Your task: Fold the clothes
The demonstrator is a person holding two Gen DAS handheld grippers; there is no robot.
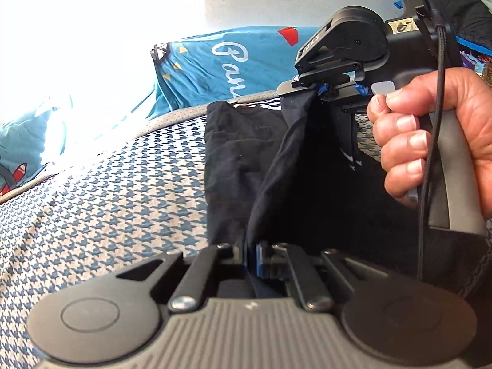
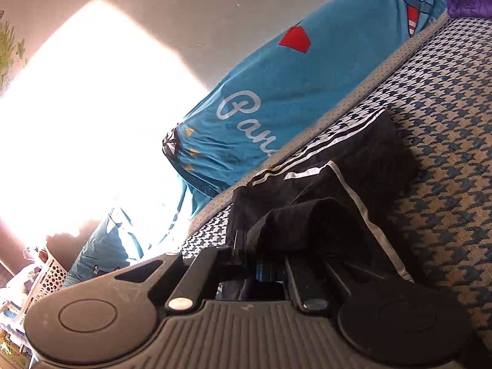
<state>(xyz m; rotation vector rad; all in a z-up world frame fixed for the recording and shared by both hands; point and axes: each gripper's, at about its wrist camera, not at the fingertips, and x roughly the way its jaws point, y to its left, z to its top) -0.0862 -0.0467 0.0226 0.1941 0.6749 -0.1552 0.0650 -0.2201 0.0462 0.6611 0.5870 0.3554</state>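
A black garment (image 1: 246, 153) with white side stripes lies on the houndstooth bed cover (image 1: 117, 190). My left gripper (image 1: 253, 259) is shut on one edge of it, low in the left wrist view. The right gripper (image 1: 326, 90), held by a hand (image 1: 436, 141), pinches another edge higher up, so the cloth hangs stretched between the two. In the right wrist view the right gripper (image 2: 258, 264) is shut on a bunched fold of the black garment (image 2: 353, 166), whose white stripes (image 2: 323, 141) run along the far side.
A blue pillow (image 1: 233, 61) with white lettering lies along the bed's far edge, the same blue pillow (image 2: 292, 77) filling the right wrist view's middle. A white perforated basket (image 2: 49, 276) stands at the lower left. Strong sunlight washes out the wall.
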